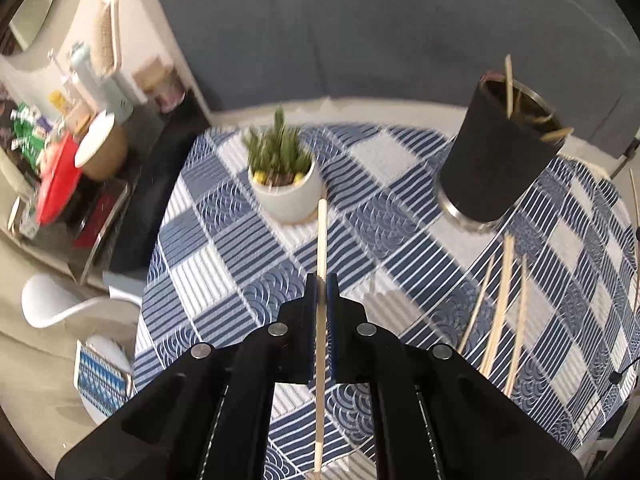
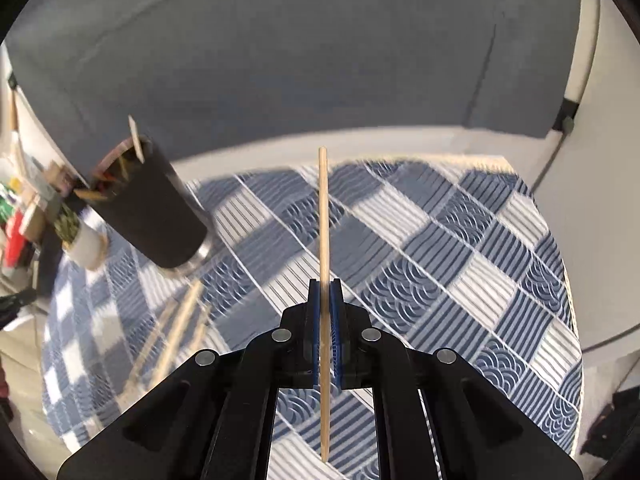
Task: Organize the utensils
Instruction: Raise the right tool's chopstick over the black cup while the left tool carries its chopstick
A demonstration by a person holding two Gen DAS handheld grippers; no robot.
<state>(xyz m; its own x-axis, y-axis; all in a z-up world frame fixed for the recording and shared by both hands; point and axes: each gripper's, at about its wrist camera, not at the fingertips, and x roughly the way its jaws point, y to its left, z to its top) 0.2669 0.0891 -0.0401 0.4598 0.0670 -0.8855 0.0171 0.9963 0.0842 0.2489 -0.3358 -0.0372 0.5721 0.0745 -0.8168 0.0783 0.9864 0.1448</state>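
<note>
Left wrist view: the left tool (image 1: 321, 280) is pinched on a chopstick (image 1: 321, 236), which runs straight forward between the blue pads and sticks out ahead of and behind them. Below lies a round bench (image 1: 208, 236) under a cloth of blue and white squares, some striped, some with wave patterns. A white pot with a spiky green plant (image 1: 282, 176) stands toward the far edge. To the right of it a black cup (image 1: 496, 152) with a metal base stands near the far right edge, holding several chopsticks that lean against its rim. More loose chopsticks (image 1: 504, 300) lie on the cloth near the right edge, close together and roughly parallel. Beyond the bench is a grey sofa (image 1: 360, 32). At the left a cluttered shelf (image 1: 60, 152) carries bottles, a red item and a brown cup, and a white chair (image 1: 60, 304) stands on the floor beside the bench.

Right wrist view: the right tool (image 2: 325, 284) grips a second chopstick (image 2: 323, 208), also pointing forward, its tip over the far part of the bench (image 2: 460, 248). The black cup (image 2: 156, 212) appears at the left, near the far left edge, with the plant pot (image 2: 82, 244) just behind it. The loose chopsticks (image 2: 180, 320), blurred, lie on the cloth left of the tool. The sofa (image 2: 320, 60) fills the background, with a pale wall (image 2: 592, 160) and a cable to the right.
</note>
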